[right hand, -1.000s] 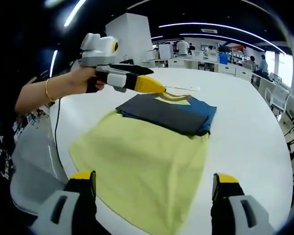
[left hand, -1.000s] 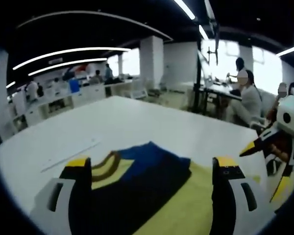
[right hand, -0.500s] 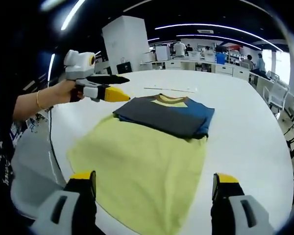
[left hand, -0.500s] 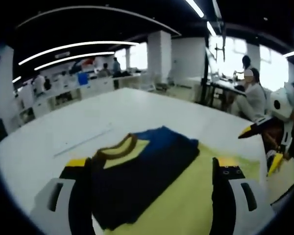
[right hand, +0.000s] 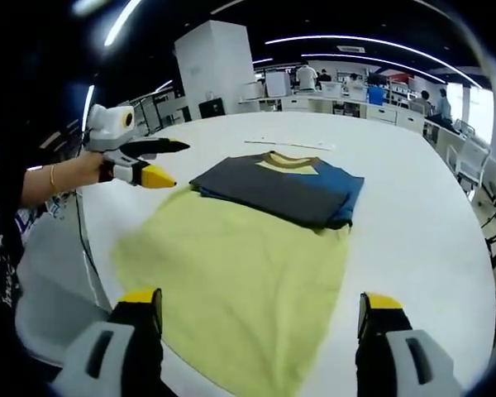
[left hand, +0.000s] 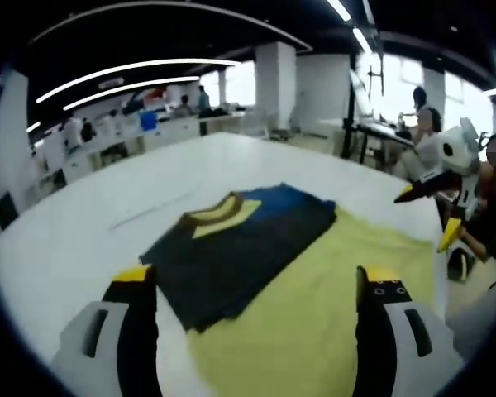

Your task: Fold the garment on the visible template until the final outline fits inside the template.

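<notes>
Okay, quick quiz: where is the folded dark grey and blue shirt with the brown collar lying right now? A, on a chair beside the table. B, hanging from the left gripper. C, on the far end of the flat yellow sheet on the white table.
C: the folded dark grey and blue shirt lies flat on the far end of the yellow sheet, with both grippers apart from it.

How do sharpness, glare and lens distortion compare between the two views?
Left gripper view: soft overall, windows blown out at upper right, table edge bowed by the fisheye, folded garment slightly blurred. Right gripper view: crisper, folded garment and yellow template evenly lit, ceiling strips curved, mild sheen on the white table.
</notes>
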The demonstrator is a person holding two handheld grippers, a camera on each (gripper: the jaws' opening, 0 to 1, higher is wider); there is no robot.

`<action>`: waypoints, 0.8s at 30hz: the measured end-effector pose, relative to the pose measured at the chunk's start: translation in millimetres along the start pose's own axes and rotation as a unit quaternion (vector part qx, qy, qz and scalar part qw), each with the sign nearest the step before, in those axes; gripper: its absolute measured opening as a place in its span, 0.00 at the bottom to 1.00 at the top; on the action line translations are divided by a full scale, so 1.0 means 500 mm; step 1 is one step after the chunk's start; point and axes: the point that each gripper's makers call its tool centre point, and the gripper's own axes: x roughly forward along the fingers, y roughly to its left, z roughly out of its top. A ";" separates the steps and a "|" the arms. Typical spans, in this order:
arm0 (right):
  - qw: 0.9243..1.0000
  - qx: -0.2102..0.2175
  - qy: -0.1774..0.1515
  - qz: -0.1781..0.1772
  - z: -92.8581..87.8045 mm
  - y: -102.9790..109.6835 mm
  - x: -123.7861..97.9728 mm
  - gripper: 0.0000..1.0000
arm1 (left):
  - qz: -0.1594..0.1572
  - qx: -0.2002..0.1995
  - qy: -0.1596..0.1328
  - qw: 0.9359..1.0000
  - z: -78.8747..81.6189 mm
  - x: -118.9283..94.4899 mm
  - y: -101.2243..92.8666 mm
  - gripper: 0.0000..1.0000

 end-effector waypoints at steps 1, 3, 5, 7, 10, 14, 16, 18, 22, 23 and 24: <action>1.000 0.002 0.000 0.001 -0.002 0.001 0.000 0.99 | 0.000 0.003 0.004 1.000 -0.009 -0.007 -0.002 0.96; 1.000 0.002 0.004 0.002 -0.007 0.002 0.001 0.99 | -0.002 0.004 0.010 1.000 -0.022 -0.018 -0.008 0.94; 1.000 0.002 0.007 0.004 -0.011 0.003 0.001 0.99 | -0.007 0.003 0.015 1.000 -0.036 -0.030 -0.016 0.93; 1.000 0.002 0.007 0.004 -0.013 0.003 -0.001 0.99 | -0.010 0.003 0.017 1.000 -0.046 -0.041 -0.022 0.92; 1.000 0.006 0.008 0.001 -0.020 0.002 -0.004 0.99 | -0.008 -0.003 0.023 1.000 -0.065 -0.059 -0.026 0.92; 1.000 0.012 0.012 -0.001 -0.036 0.002 -0.007 0.99 | -0.004 -0.022 0.031 0.999 -0.092 -0.087 -0.036 0.91; 1.000 0.016 0.015 -0.001 -0.044 0.003 -0.008 0.99 | -0.007 -0.031 0.035 0.999 -0.105 -0.099 -0.044 0.90; 1.000 0.016 0.018 -0.001 -0.052 0.005 -0.011 0.99 | -0.006 -0.033 0.038 0.999 -0.115 -0.110 -0.049 0.89; 1.000 0.019 0.024 -0.004 -0.064 0.003 -0.015 0.98 | -0.002 -0.042 0.051 0.998 -0.143 -0.123 -0.049 0.88; 0.999 0.019 0.026 -0.005 -0.068 0.001 -0.017 0.98 | -0.002 -0.044 0.057 0.997 -0.151 -0.128 -0.050 0.86; 0.999 0.018 0.026 -0.008 -0.069 -0.001 -0.019 0.98 | -0.001 -0.042 0.056 0.998 -0.153 -0.131 -0.051 0.86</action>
